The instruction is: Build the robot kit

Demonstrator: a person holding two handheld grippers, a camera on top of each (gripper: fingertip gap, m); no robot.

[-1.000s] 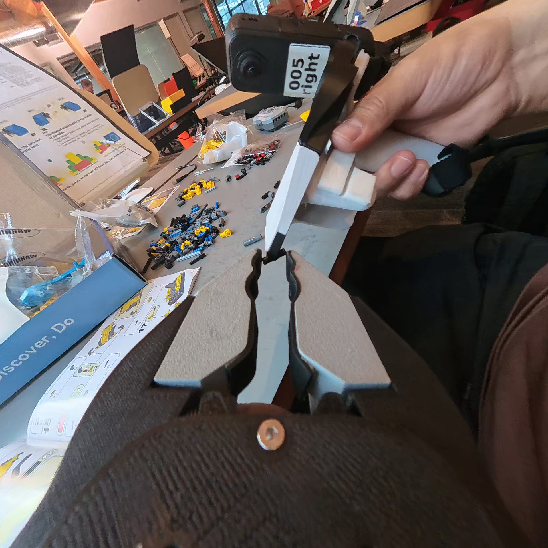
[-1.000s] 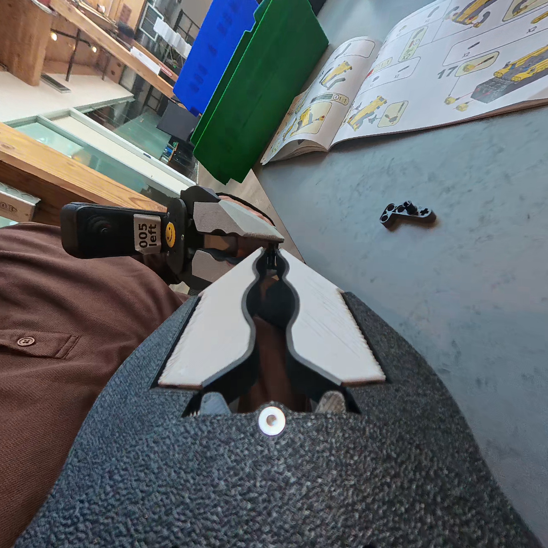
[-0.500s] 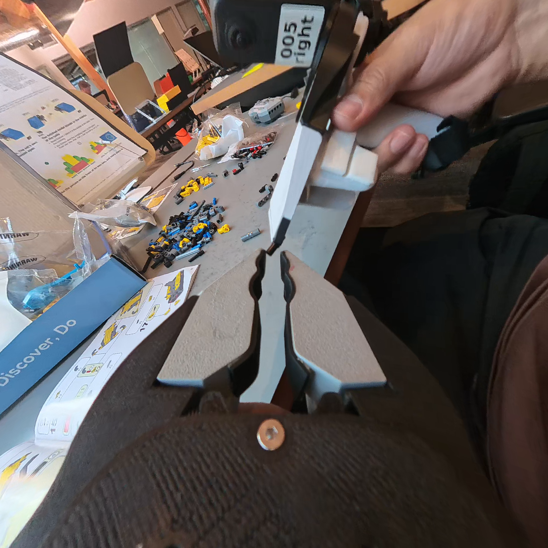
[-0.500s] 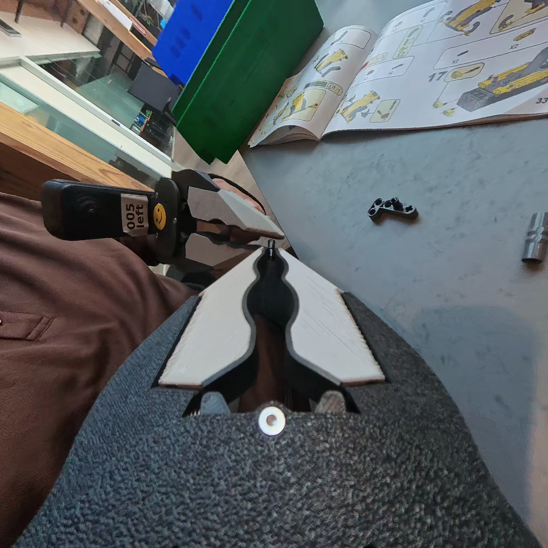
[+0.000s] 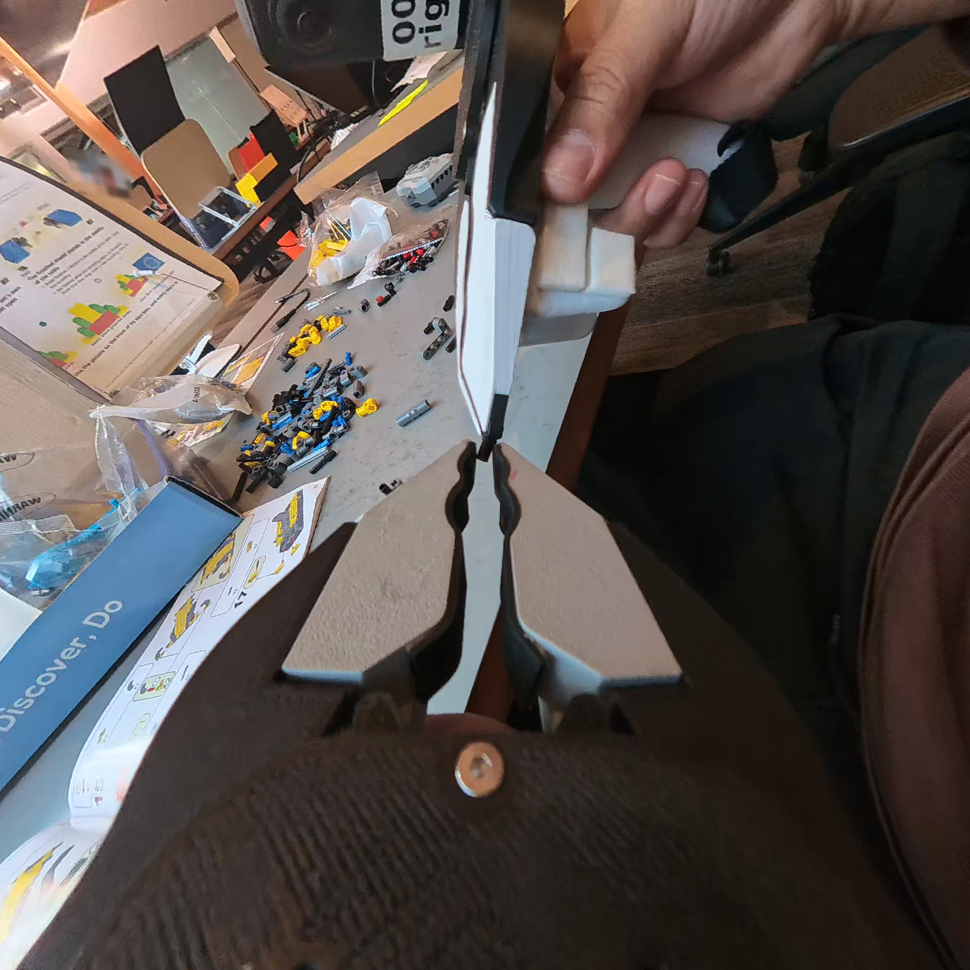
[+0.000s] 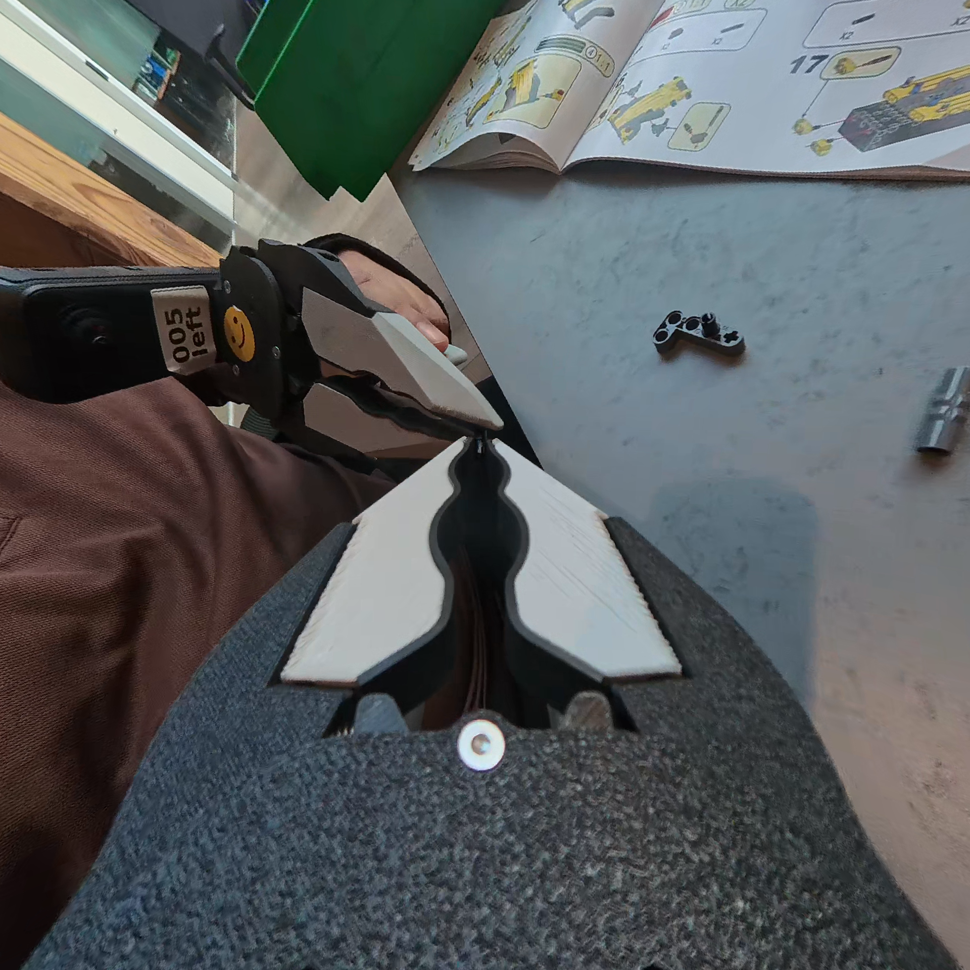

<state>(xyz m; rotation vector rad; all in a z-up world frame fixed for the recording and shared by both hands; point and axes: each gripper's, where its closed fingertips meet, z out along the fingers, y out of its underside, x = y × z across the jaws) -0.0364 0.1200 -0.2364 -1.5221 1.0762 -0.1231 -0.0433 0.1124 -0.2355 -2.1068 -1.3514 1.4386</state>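
My right gripper point(image 6: 478, 443) is shut on a small black pin point(image 6: 478, 447) at its very tips. In the left wrist view it comes down from above point(image 5: 491, 425), held by a hand point(image 5: 656, 105). My left gripper point(image 5: 483, 450) points up at it, jaws a narrow gap apart. The pin's end point(image 5: 484, 453) sits in that gap; I cannot tell if the tips touch it. The left gripper also shows in the right wrist view point(image 6: 480, 428), just beyond the table's near edge and over a lap in brown.
On the grey table point(image 6: 682, 498) lie a black L-shaped beam point(image 6: 698, 336), a grey tube connector point(image 6: 945, 414) and an open instruction booklet point(image 6: 708, 94). Farther off are a pile of small parts point(image 5: 309, 414), a blue box point(image 5: 105, 619), plastic bags point(image 5: 357, 231) and a green bin point(image 6: 357, 78).
Half a second ago the right gripper had lifted slightly clear of the left tips with the pin. It has come back down, and the pin is between the left tips again.
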